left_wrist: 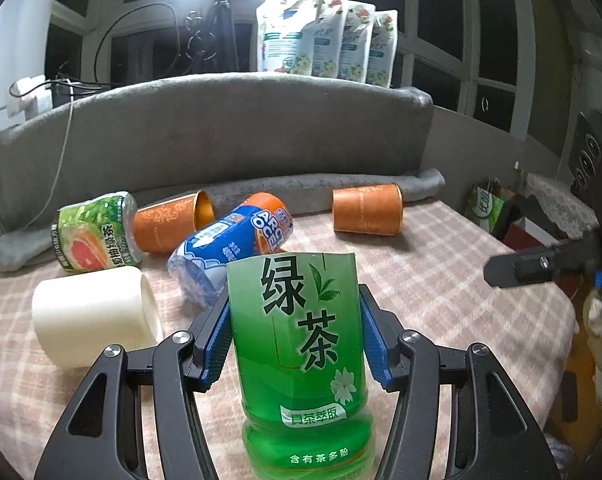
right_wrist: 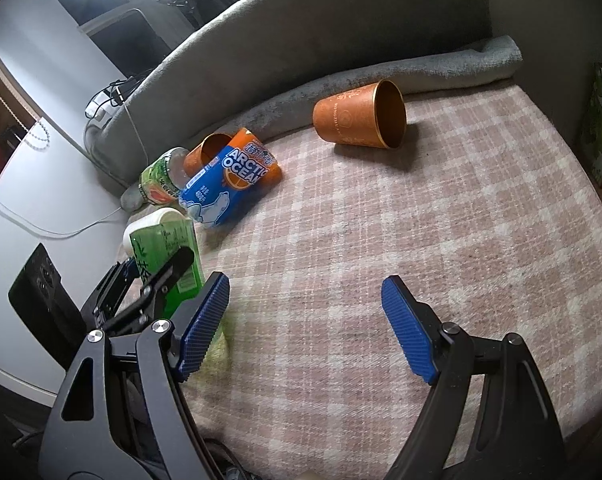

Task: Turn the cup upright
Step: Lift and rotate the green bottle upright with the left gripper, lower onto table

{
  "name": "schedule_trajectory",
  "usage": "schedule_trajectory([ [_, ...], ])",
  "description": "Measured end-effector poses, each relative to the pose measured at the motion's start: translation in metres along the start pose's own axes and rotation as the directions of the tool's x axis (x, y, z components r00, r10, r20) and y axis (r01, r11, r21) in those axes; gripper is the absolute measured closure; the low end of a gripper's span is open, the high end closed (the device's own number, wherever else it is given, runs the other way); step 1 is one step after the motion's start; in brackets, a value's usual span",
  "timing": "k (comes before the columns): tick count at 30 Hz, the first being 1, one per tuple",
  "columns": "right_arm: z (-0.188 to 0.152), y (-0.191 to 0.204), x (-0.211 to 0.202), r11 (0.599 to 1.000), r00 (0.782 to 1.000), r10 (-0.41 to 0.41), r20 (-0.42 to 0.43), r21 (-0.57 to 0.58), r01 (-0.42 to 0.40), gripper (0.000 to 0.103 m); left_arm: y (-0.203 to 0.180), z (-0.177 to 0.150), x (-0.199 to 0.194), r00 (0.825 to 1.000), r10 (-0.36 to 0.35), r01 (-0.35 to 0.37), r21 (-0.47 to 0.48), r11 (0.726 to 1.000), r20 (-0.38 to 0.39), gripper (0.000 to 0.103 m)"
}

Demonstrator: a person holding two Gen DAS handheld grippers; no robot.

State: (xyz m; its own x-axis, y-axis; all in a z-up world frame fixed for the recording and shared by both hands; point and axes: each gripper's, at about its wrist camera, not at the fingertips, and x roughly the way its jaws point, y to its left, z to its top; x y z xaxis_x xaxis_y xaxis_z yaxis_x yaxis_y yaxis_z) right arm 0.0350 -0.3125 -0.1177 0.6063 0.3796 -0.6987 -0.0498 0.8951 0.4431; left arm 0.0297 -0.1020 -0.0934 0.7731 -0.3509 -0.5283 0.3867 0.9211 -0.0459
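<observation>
- The left gripper had its jaws closed on the sides of a green tea cup, made from a cut bottle; it filled the lower centre of the left wrist view, and the blue pads pressed its label on both sides
- Its cut rim pointed up and away in that frame, so it looked close to upright; whether its base touched the checked blanket could not be told
- In the right wrist view the same green cup showed at the lower left, with the left gripper around it
- The right gripper hung above bare blanket at the bottom of its frame, jaws wide apart and holding nothing
- Judged from this, the step in hand was the righting of the green cup, nearly done; the next move called for setting it flat on the soft blanket and letting go gently, since the cloth could let it tip
- Other cups lay on their sides: an orange cup in the upper middle of the right wrist view, mouth toward the right, a second orange cup, a white cup at the left, a blue cup and a grapefruit cup
- The lone orange cup lay well apart from the rest, a fair next target for the free right gripper
</observation>
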Motion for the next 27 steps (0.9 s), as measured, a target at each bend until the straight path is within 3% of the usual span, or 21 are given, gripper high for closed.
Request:
schedule_trajectory([
  [8, -0.005, 0.011, -0.005, 1.000, 1.000, 0.007, 0.006, -0.024, -0.007, 0.021, 0.005, -0.011, -0.018, 1.000, 0.000, 0.000, -0.011, 1.000, -0.012, 0.047],
  [14, -0.008, 0.029, 0.003, 0.992, 0.992, 0.120, -0.046, -0.037, -0.122, 0.021, 0.006, -0.018, -0.033, 1.000, 0.001, -0.001, -0.004, 1.000, 0.029, 0.047],
  [20, -0.009, 0.059, 0.004, 0.981, 0.985, 0.165, -0.052, -0.094, -0.169, 0.021, 0.006, -0.020, -0.045, 0.997, 0.000, 0.001, -0.004, 1.000, 0.082, 0.047],
  [27, -0.011, 0.083, 0.008, 0.971, 0.981, 0.184, -0.063, -0.142, -0.191, 0.021, 0.014, -0.027, -0.045, 0.999, -0.031, 0.031, -0.026, 0.999, 0.019, 0.046],
])
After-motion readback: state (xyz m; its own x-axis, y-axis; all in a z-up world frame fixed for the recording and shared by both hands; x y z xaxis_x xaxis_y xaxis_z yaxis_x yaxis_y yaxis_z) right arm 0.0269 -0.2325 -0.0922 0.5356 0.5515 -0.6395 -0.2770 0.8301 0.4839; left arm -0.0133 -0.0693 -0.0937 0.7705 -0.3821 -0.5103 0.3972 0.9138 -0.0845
